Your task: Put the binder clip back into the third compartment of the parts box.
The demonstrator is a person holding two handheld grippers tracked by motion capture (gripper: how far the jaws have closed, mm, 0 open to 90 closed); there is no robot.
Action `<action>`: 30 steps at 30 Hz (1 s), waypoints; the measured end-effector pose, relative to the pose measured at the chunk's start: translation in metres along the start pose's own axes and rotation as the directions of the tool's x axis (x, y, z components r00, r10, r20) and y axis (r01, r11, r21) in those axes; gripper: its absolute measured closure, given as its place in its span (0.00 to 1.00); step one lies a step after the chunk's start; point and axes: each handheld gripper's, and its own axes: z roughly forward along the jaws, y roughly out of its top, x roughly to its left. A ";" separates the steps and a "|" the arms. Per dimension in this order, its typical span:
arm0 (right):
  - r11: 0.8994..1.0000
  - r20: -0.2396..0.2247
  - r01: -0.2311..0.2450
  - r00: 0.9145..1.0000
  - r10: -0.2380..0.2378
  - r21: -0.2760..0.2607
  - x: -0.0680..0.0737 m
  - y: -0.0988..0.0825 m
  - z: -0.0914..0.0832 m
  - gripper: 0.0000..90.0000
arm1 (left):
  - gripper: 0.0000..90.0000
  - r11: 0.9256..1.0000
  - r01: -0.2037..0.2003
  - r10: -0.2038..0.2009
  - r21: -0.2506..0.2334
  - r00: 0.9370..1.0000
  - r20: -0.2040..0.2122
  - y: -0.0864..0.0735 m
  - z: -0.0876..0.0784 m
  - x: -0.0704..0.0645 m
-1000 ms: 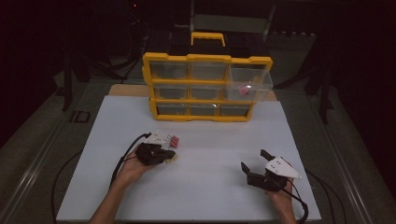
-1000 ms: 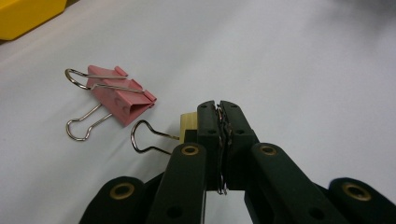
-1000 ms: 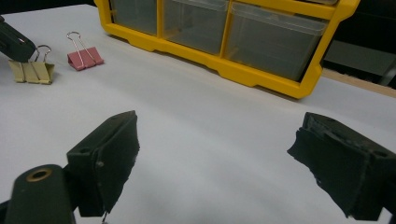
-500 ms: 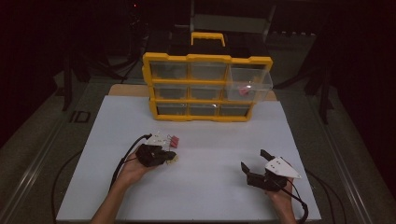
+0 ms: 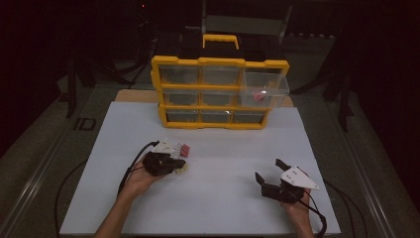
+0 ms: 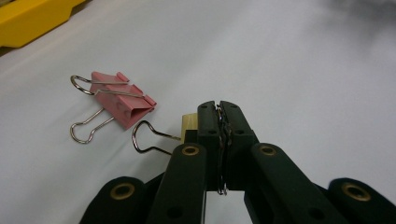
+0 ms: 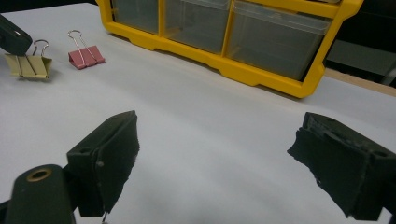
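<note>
My left gripper (image 6: 218, 105) is shut on the wire handle of a yellow binder clip (image 6: 189, 122), whose body peeks out behind the jaw tips and rests on the white table. A pink binder clip (image 6: 119, 100) lies just beyond it, untouched. From above, the left gripper (image 5: 178, 165) sits left of centre with the yellow binder clip (image 5: 183, 169) at its tip and the pink binder clip (image 5: 184, 148) just past it. My right gripper (image 5: 268, 169) rests at the front right, open and holding nothing. Seen from the right gripper (image 7: 215, 149), both clips lie far left.
A yellow drawer organizer (image 5: 218, 63) with clear drawers stands at the back of the white table top (image 5: 223, 148). Its upper right drawer (image 5: 265, 84) is pulled out and holds a small pink item (image 5: 257, 95). Cables trail from both grippers toward the front edge.
</note>
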 end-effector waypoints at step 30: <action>1.000 0.002 -0.003 1.000 0.003 0.000 0.000 0.000 0.000 0.14 | 0.99 1.000 -0.029 0.029 -0.007 0.999 -0.015 0.025 -0.019 0.001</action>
